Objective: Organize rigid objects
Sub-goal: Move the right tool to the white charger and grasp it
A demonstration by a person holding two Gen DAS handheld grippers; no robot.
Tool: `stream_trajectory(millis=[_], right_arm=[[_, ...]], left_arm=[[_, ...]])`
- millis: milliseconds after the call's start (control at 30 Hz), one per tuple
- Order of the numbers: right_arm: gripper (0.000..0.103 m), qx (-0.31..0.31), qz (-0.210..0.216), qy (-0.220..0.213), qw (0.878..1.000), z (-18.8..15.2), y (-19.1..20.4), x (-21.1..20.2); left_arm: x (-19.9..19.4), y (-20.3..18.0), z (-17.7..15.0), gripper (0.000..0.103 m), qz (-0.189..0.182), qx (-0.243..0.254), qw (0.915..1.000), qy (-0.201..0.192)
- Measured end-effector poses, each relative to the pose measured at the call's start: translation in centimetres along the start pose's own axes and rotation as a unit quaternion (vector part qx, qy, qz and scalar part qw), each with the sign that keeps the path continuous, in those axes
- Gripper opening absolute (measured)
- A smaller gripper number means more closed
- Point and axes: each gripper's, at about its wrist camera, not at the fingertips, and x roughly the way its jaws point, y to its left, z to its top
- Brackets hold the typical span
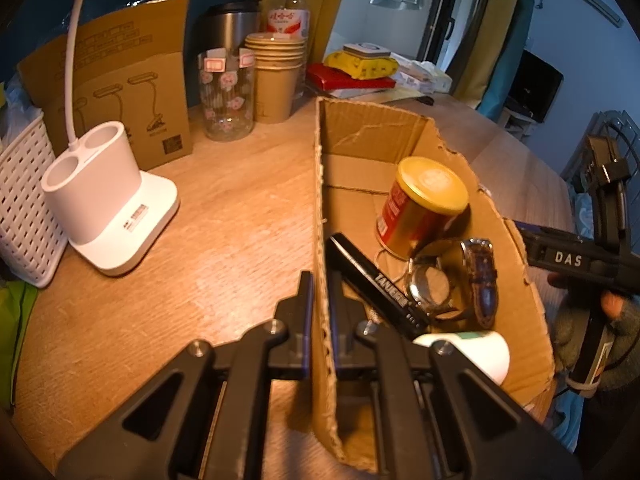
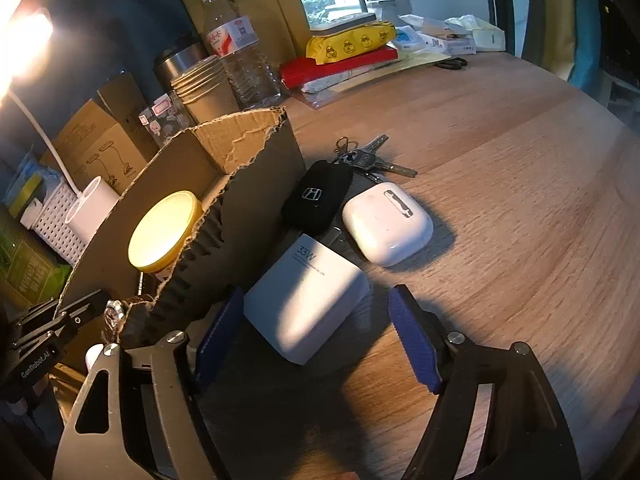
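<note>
On the left, the left tongs (image 1: 321,308) are clamped on the near wall of an open cardboard box (image 1: 320,208), one finger outside and one inside, steadying it on the wooden bench (image 1: 224,232). Inside the box lie a gold-lidded tin (image 1: 424,204), a black pen-like stick (image 1: 376,286), a wristwatch (image 1: 452,280) and a white cylinder (image 1: 476,350).

Moving right, just outside the box's right wall, a white 33W charger block (image 2: 306,300) rests flat on the bench. Its long axis runs away from the camera, tilting slightly right. The right tongs (image 2: 316,336) stand apart, one blue pad on each side of the charger's near end, not yet touching it. This hand is clearly the nearer one.

Further right and beyond the charger sit a black car key fob (image 2: 318,196), a bunch of keys (image 2: 370,158) and a white earbud case (image 2: 386,226).
</note>
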Motion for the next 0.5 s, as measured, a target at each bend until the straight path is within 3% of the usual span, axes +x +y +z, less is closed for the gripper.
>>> stream_trajectory(millis=[233,500], right_arm=[[0.078,0.002,-0.039,0.0,0.999,-0.2,-1.2,-1.2],[0.078,-0.009,-0.015,-0.006,1.0,0.4,-0.4,-0.5]], left_arm=[[0.0,0.1,0.0,0.006,0.0,0.001,1.0,0.0],[0.1,0.1,0.0,0.006,0.001,0.001,1.0,0.001]])
